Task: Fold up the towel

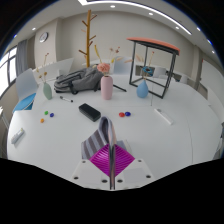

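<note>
A wide-angle view looks forward along a handheld gripper [108, 158] over a large white table [180, 135] in a bright room. At the near end of the view, the gripper's two fingers sit close together, their magenta pads [104, 157] pressed on a striped grey-and-white towel [96, 138]. The claw is narrow and clamped on the cloth. The towel rises from between the fingers as a bunched strip, tilting away toward the table's middle, its upper end just ahead of the fingertips.

Beyond the towel, several things are spread across the table. A pink cylindrical vase [107, 87] stands upright near the centre, with a few flowers showing above it. Near it, on the far side of the table, lies a heap of dark grey fabric [76, 82]. A pale green bottle-shaped vase [47, 90] stands at one side holding thin stems. A blue vase [142, 89] stands at the other side. Small coloured pieces [47, 118] dot the tabletop: red, yellow and purple ones at one side, and a dark and red pair [125, 114] near the middle.

Behind the table stands a wooden coat tree [89, 33], and a small table with an orange top [156, 43] on dark legs.
</note>
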